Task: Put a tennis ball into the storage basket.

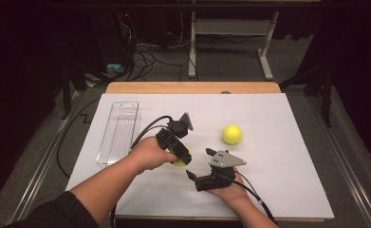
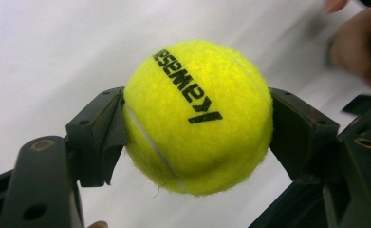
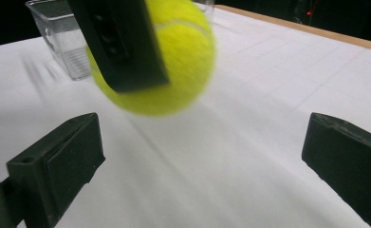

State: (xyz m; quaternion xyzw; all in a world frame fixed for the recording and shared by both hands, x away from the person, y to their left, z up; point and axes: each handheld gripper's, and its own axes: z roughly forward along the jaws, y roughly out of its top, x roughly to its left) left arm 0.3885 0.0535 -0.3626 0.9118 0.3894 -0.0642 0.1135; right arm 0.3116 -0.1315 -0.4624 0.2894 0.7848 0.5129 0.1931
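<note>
- Left gripper [image 2: 197,123]: jaws pinch a yellow tennis ball [image 2: 198,116] across its widest part, one pad on each side. The left gripper view shows black lettering facing the camera and the white seam running down toward the left pad.
- Held ball position: in the right gripper view the tennis ball hangs clear of the white table cover [image 3: 249,142], with one left-gripper jaw crossing its front. In the high view it is largely hidden by the person's left hand [image 1: 151,153], and a yellow edge shows below the gripper.
- Right gripper [image 3: 202,161]: jaws spread wide with nothing between them. It sits low, just beside the held ball and aimed toward it.
- Second tennis ball [image 1: 232,134]: rests on the cover, well apart to the right of both grippers.
- Clear plastic tray [image 1: 118,132]: long, narrow and empty, lying on the left of the cover, near the left gripper.
- Risk, slip: the pads touch only a small area of the felt. A quick swing or loosened squeeze would likely let the ball roll out and bounce away.
- Risk, collision: the two grippers are close. Raising the right one could knock the held ball free.
- Risk, tray: the tray looks light, so a jaw striking its wall could shift or tip it.
</note>
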